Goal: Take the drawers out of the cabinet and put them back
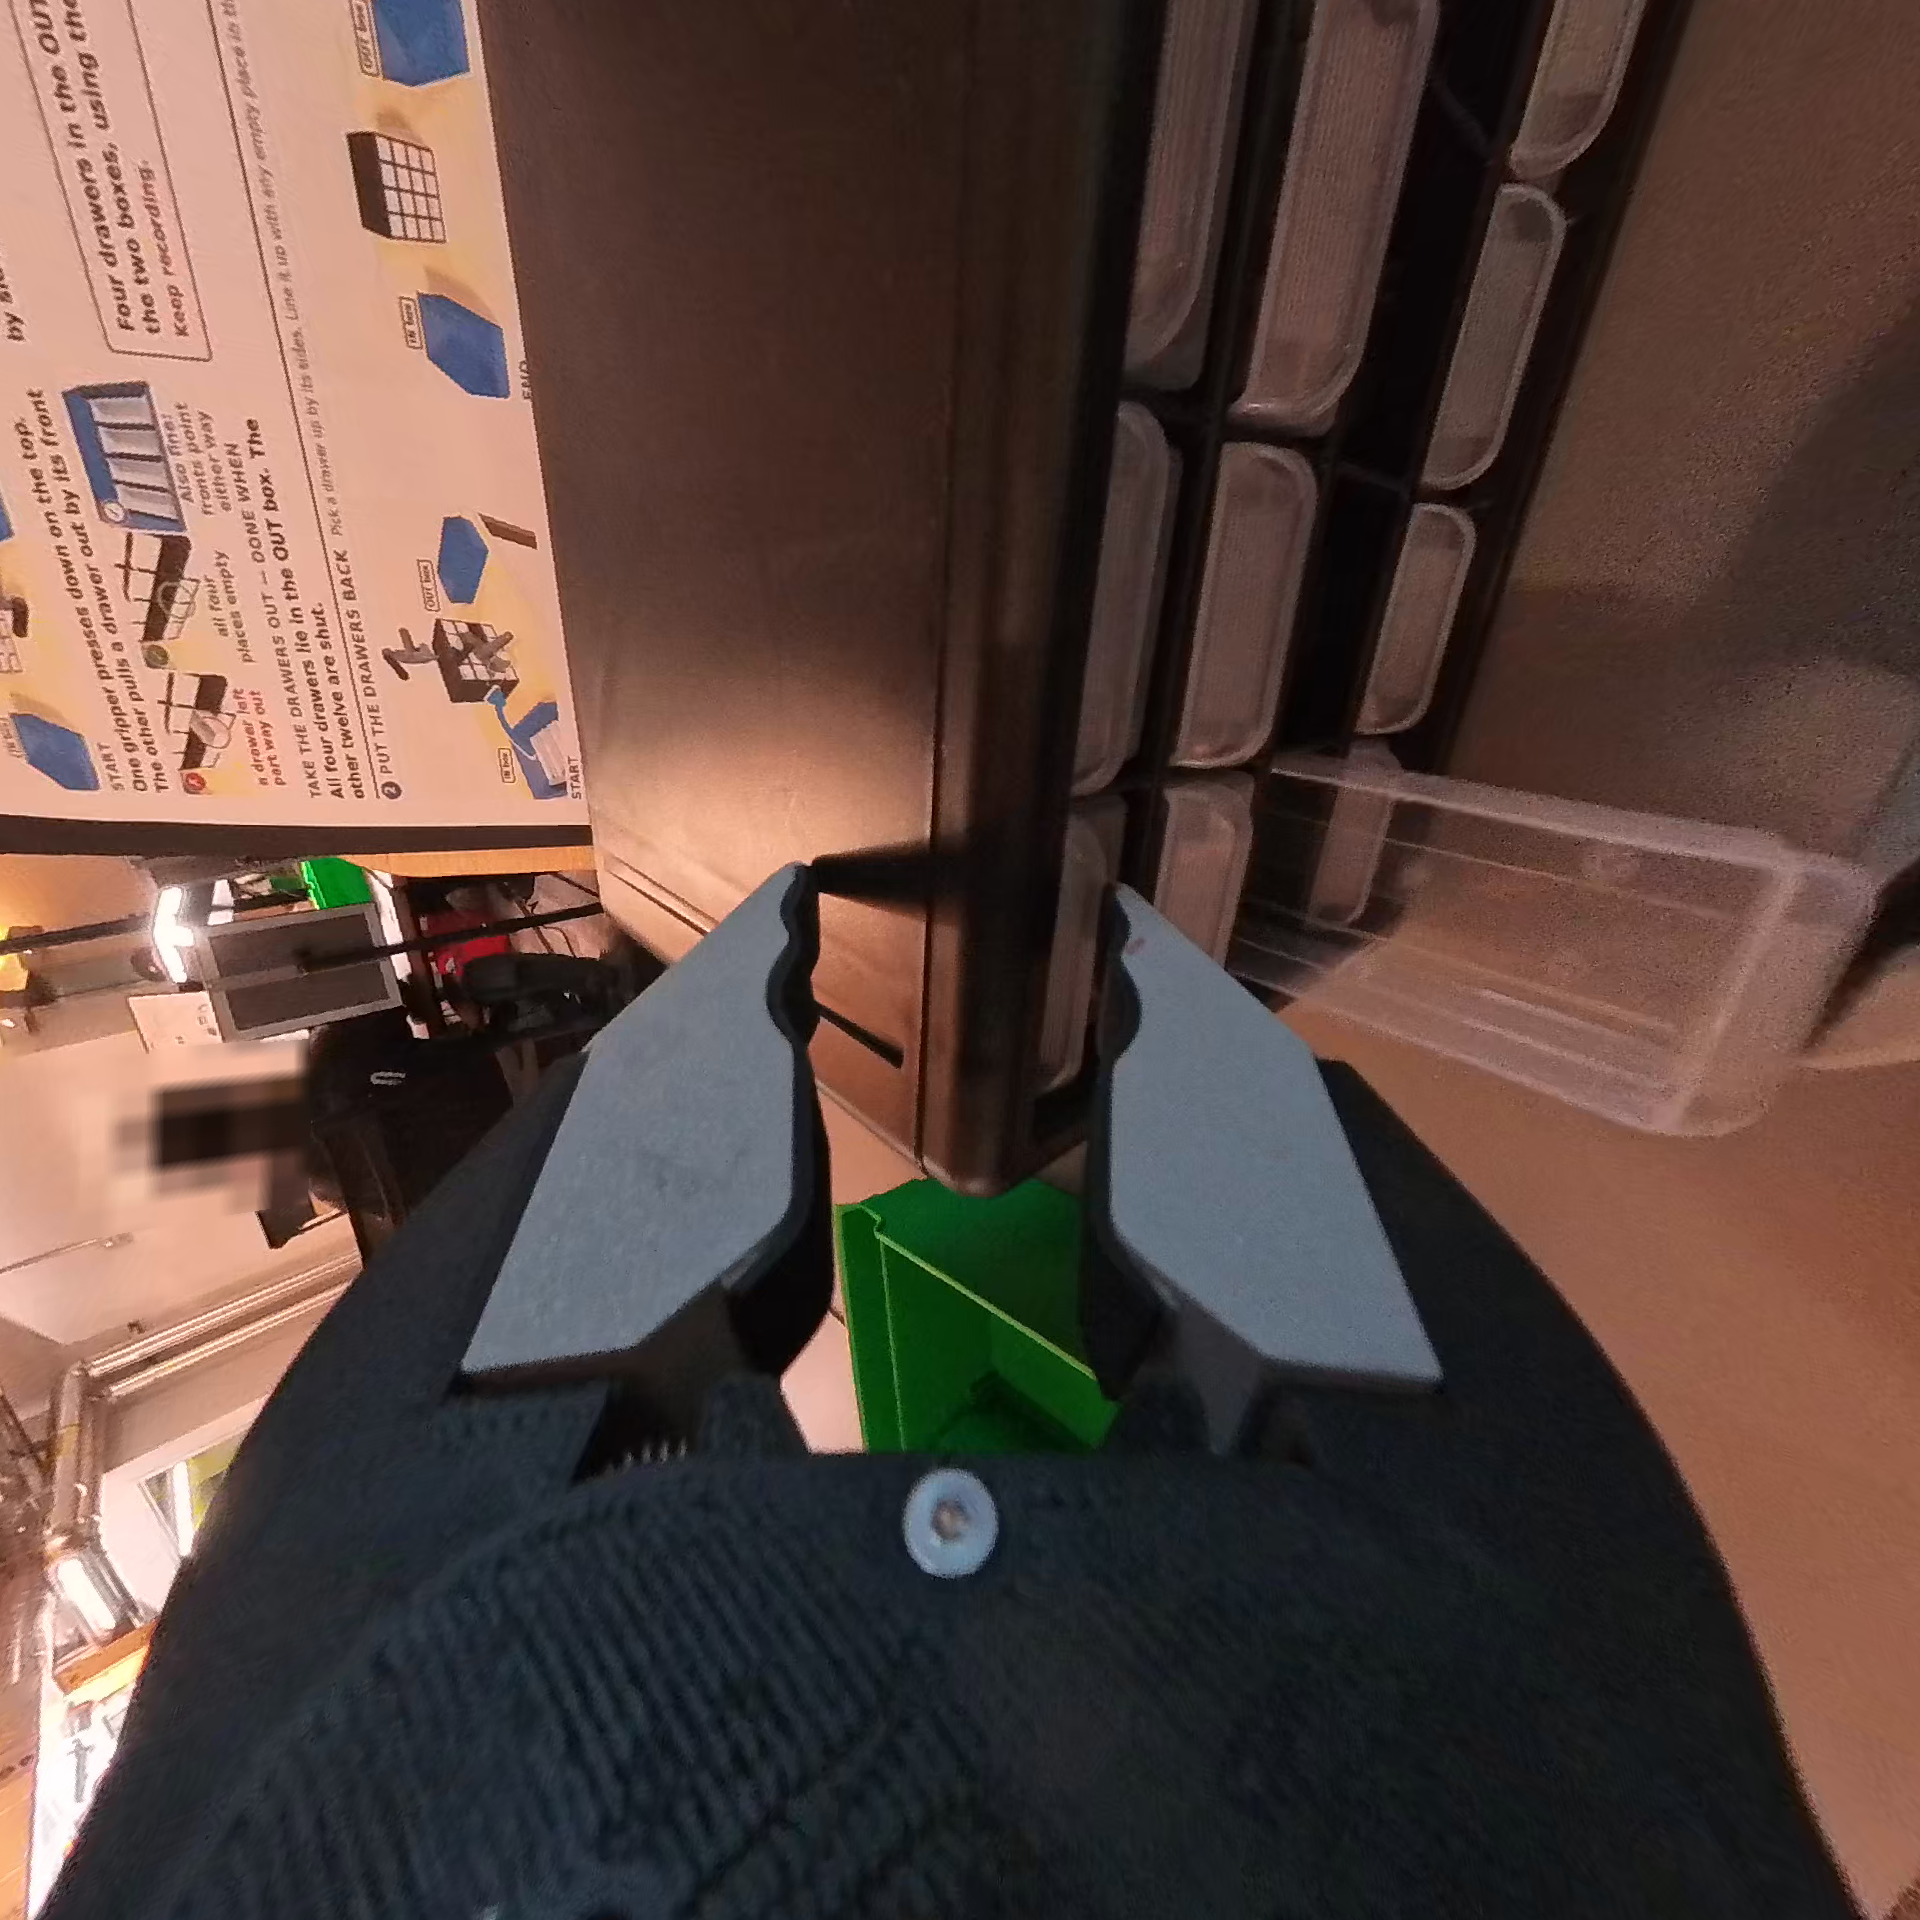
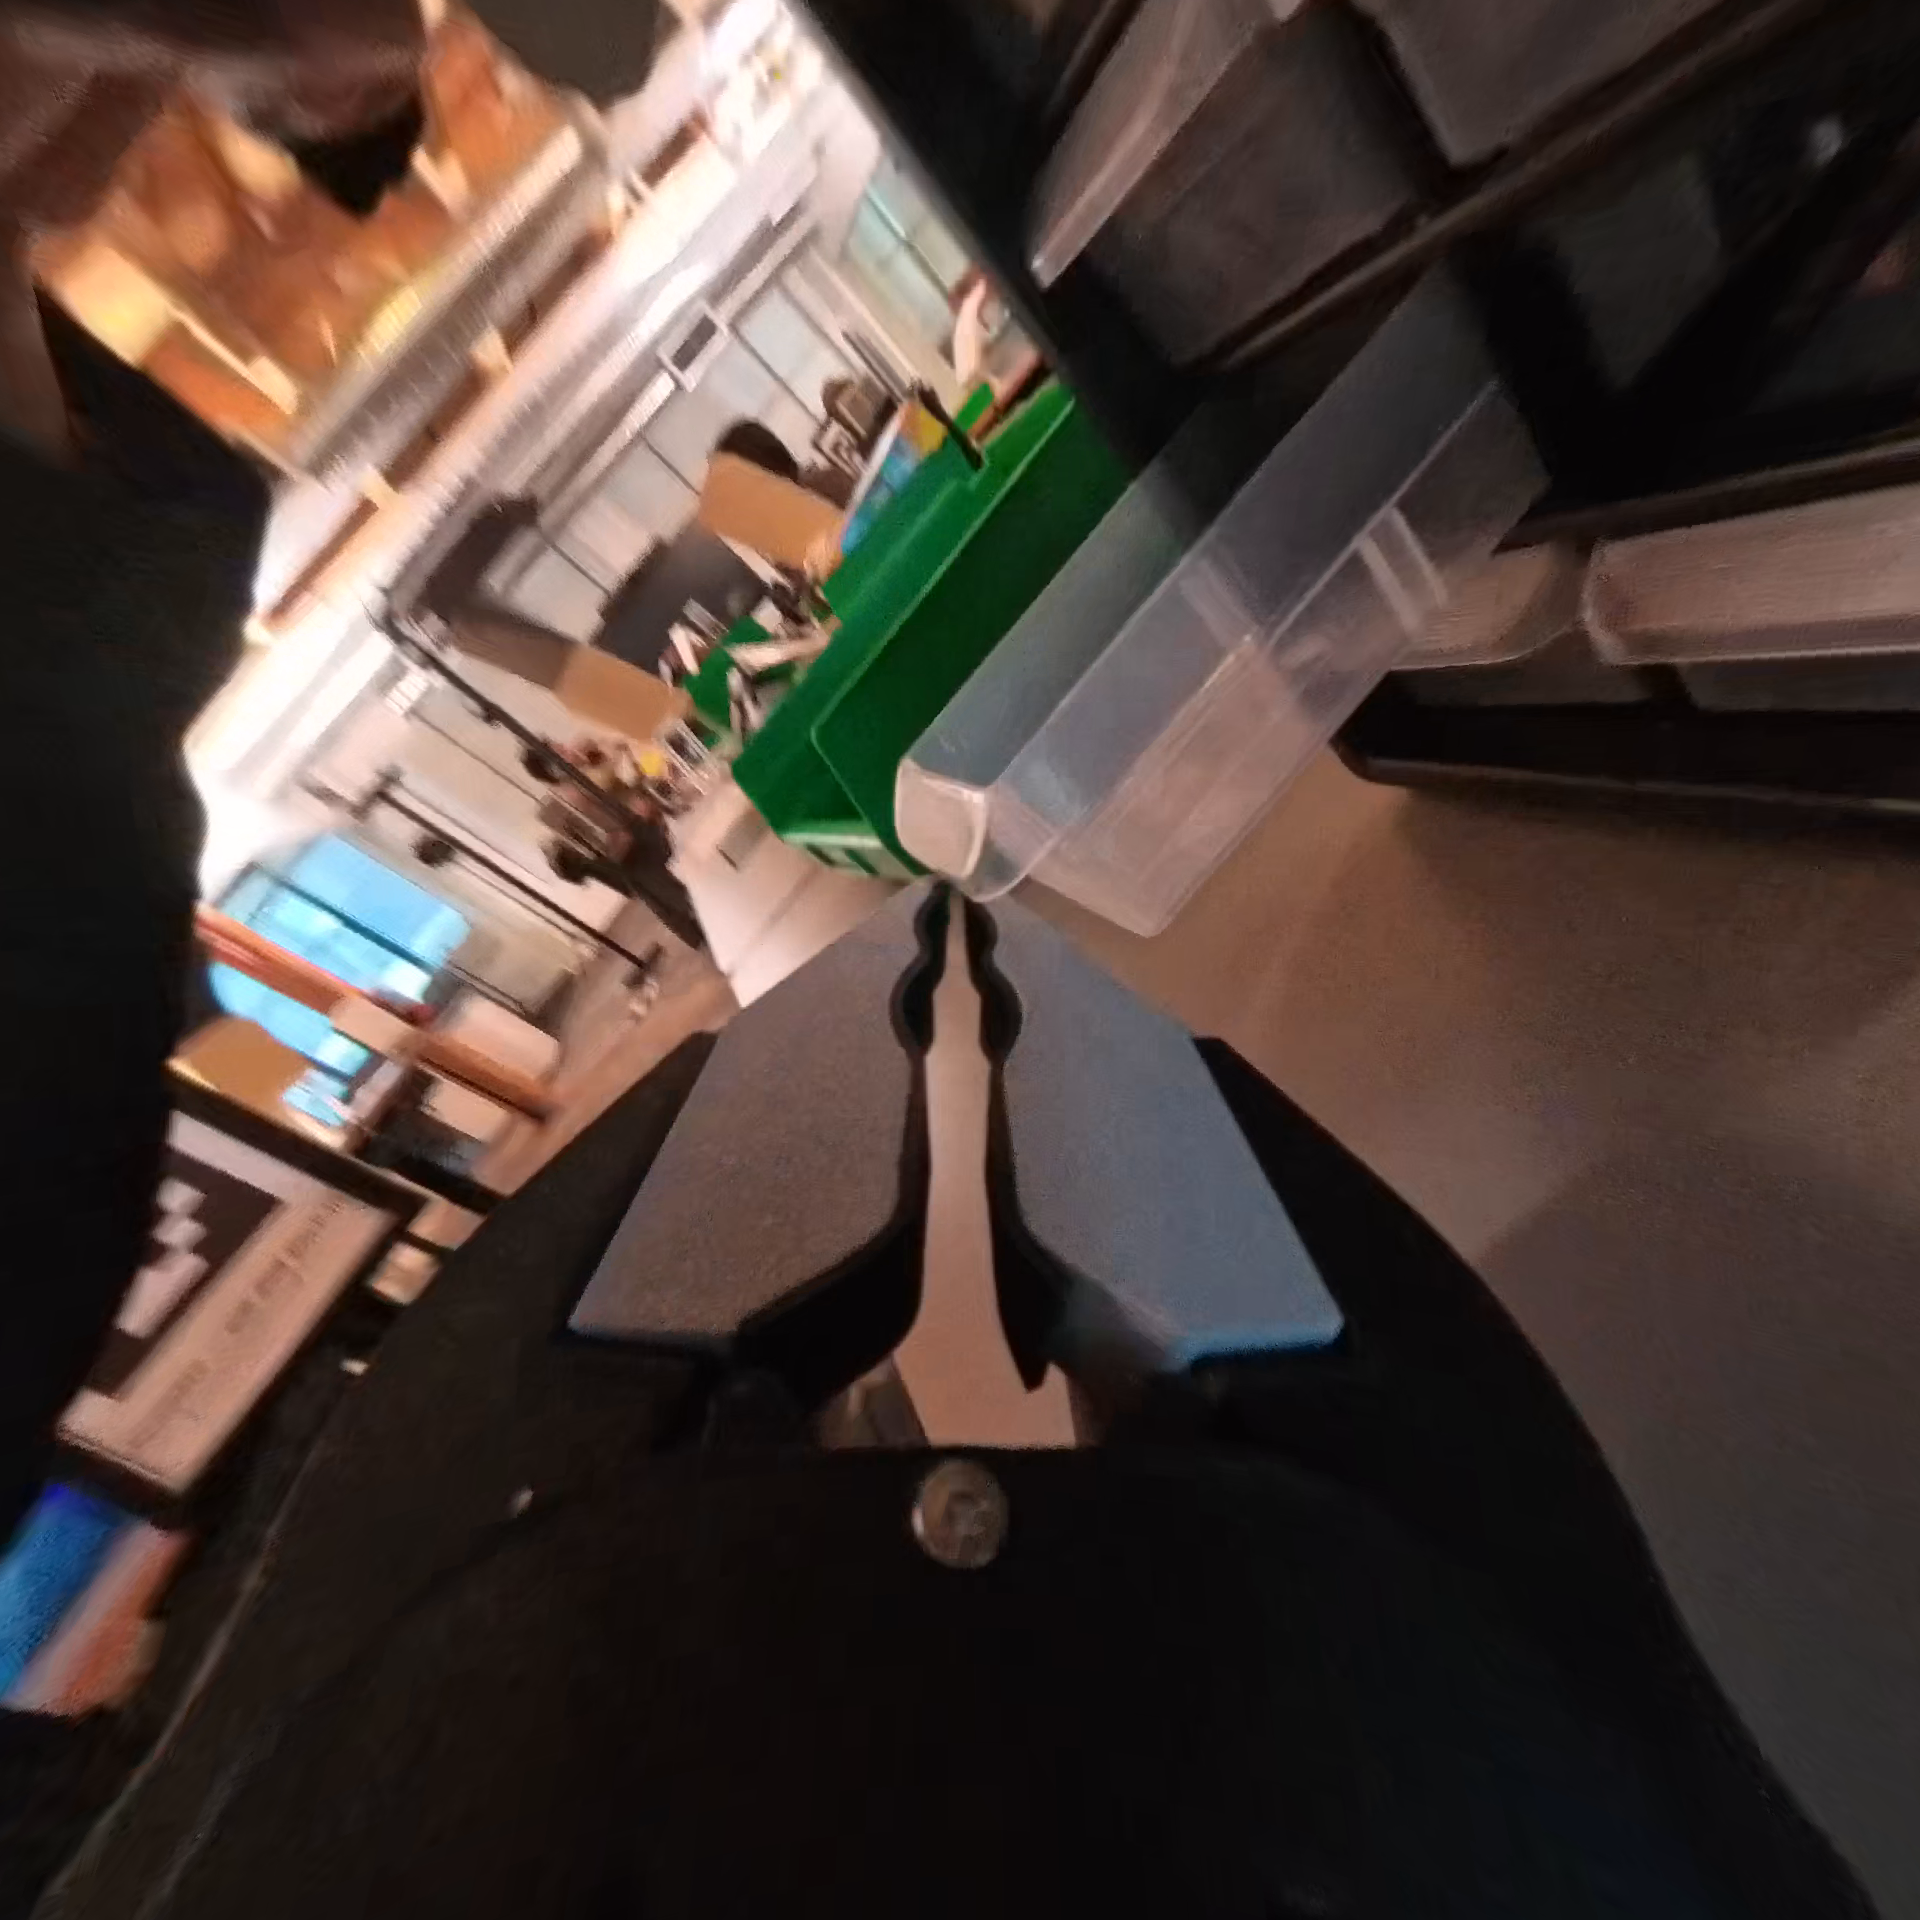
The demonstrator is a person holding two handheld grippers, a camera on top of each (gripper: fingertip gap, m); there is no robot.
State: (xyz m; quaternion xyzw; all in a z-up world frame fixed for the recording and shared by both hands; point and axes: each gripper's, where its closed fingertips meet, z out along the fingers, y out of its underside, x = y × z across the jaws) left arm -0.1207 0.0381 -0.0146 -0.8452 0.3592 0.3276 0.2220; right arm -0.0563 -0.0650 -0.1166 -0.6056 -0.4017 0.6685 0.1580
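A black cabinet (image 1: pixel 790 520) holds rows of clear drawers (image 1: pixel 1268 582). My left gripper (image 1: pixel 961 940) is open and straddles the cabinet's near front edge, one finger on the dark outer panel, the other on the drawer side. One clear drawer (image 1: pixel 1558 935) sticks far out of the bottom row. In the right wrist view my right gripper (image 2: pixel 951 920) is shut on the front lip of that clear drawer (image 2: pixel 1174 748), which looks empty. The cabinet (image 2: pixel 1558 260) lies to the upper right.
An instruction poster (image 1: pixel 260 416) stands behind the cabinet. A green bracket (image 1: pixel 966 1320) sits at the cabinet's corner. A green box (image 2: pixel 935 582) lies beyond the drawer. The brown tabletop (image 2: pixel 1507 1091) runs under the drawer. A person in dark clothes (image 2: pixel 94 779) is at the left.
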